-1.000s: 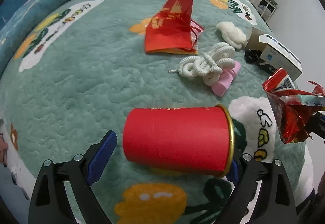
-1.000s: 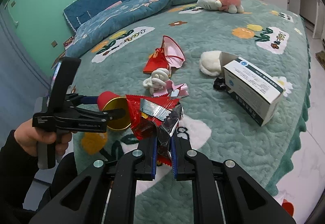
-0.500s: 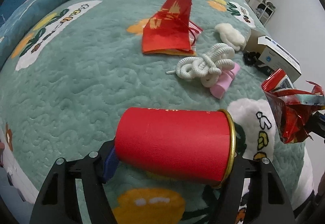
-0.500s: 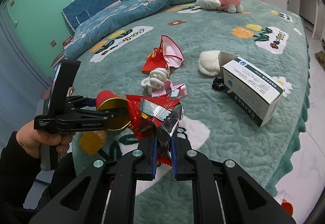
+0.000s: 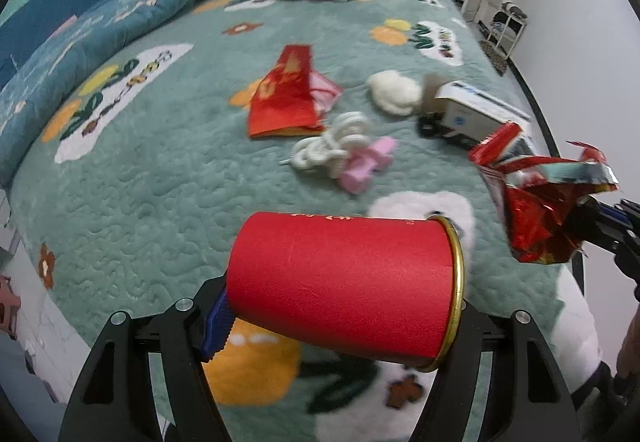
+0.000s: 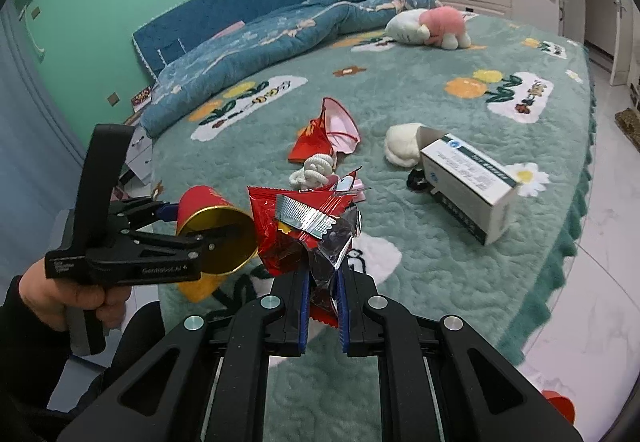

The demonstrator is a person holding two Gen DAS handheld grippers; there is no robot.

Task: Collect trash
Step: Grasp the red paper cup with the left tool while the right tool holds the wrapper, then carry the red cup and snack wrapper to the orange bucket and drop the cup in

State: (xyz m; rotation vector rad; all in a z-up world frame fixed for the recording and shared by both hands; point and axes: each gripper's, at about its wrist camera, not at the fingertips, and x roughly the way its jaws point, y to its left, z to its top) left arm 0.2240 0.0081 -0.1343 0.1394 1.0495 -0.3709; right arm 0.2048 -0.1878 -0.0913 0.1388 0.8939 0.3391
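At the far left of the right wrist view, the left gripper is seen gripped in a bare hand, its fingers clamped across a red paper cup that is held on its side above the bed's near edge. The cup's outside is matte red with a thin line of gold print, its rim is gold, and its inside is shiny gold; the open mouth is turned toward the right gripper. In the left wrist view the same cup fills the space between the two fingers, one blue pad being pressed against its base. Just right of the cup's mouth, a crumpled red snack wrapper with a silver foil lining is pinched between the closed blue-padded fingers of the right gripper; wrapper and cup rim appear nearly touching. Beyond them, on the green quilted bedspread, a coiled white cord is laid beside a pink item, with a red folded packet behind. Further right lie a white fluffy lump and an opened white carton on its side. A pink and white plush toy is seen far back.
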